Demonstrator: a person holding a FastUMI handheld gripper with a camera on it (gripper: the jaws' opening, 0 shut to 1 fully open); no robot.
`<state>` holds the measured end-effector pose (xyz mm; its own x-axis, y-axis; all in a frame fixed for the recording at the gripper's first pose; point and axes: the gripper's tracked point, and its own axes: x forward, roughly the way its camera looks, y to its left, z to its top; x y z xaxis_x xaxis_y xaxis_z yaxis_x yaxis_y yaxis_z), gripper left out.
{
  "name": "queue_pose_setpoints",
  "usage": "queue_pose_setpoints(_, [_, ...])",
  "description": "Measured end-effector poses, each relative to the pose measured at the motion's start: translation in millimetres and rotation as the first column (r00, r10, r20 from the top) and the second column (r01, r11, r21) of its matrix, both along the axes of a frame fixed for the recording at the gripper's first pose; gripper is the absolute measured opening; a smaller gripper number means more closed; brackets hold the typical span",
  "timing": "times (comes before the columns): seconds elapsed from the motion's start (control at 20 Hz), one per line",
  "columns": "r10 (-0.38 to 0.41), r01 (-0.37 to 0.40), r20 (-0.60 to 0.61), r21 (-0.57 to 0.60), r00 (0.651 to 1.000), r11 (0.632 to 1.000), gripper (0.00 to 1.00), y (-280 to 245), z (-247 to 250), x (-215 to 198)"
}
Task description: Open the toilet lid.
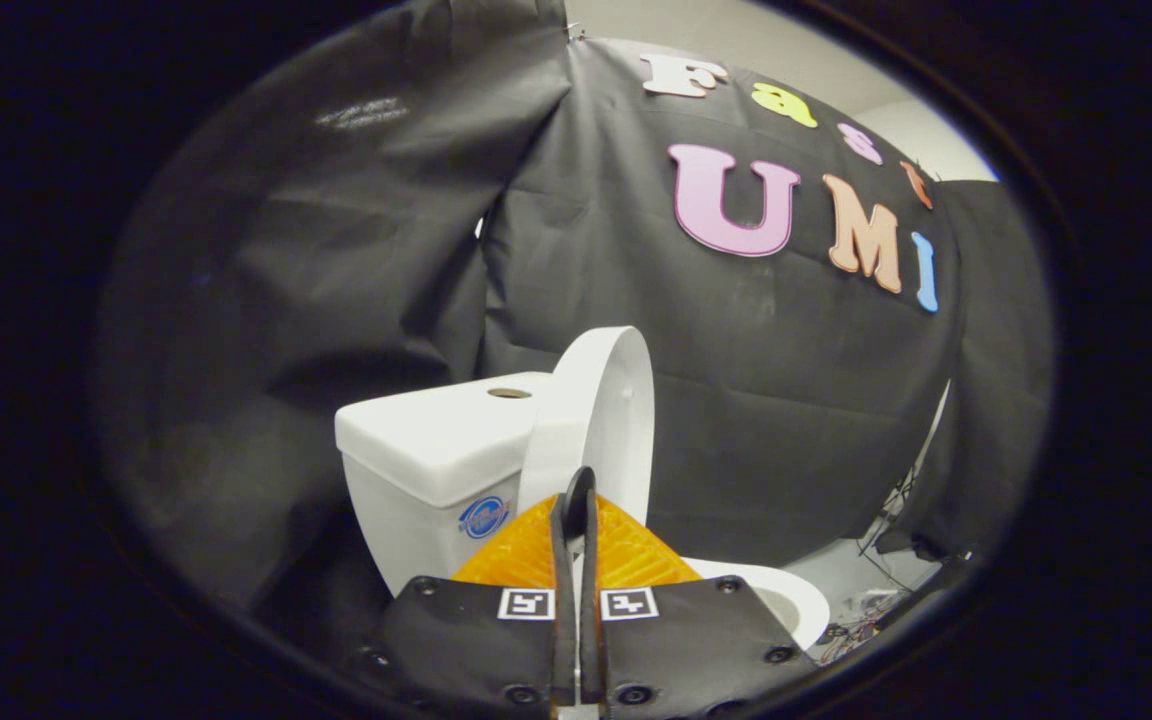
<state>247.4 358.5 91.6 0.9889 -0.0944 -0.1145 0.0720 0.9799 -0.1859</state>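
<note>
A white toilet stands just ahead of my fingers. Its lid [604, 405] is raised, standing nearly upright and seen almost edge-on, next to the tank [436, 440]. The open seat and bowl rim [786, 595] curve out to the right behind my fingers. My gripper [576, 490] is shut, its two fingers pressed together with nothing visible between them, and the tips sit in front of the lid's lower edge. Whether the tips touch the lid I cannot tell.
The tank has a round hole [508, 393] in its top. Black cloth walls close in behind and to the left of the toilet. Loose cables [886, 570] lie on the light floor to the right of the bowl.
</note>
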Motion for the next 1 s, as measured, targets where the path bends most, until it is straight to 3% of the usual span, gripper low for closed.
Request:
queue_pose_setpoints(0.15, [0.037, -0.037, -0.013, 0.043, 0.999, 0.998, 0.06, 1, -3, 2])
queue_pose_setpoints(0.35, [0.217, -0.21, -0.043, 0.125, 0.975, 0.97, 0.58, 6, -7, -18])
queue_pose_setpoints(0.5, [0.214, -0.201, -0.057, 0.188, 0.975, 0.962, 0.97, -32, -1, -53])
queue_pose_setpoints(1.0, [0.187, -0.194, 0.049, 0.262, 0.981, 0.945, 0.96, -146, 28, -146])
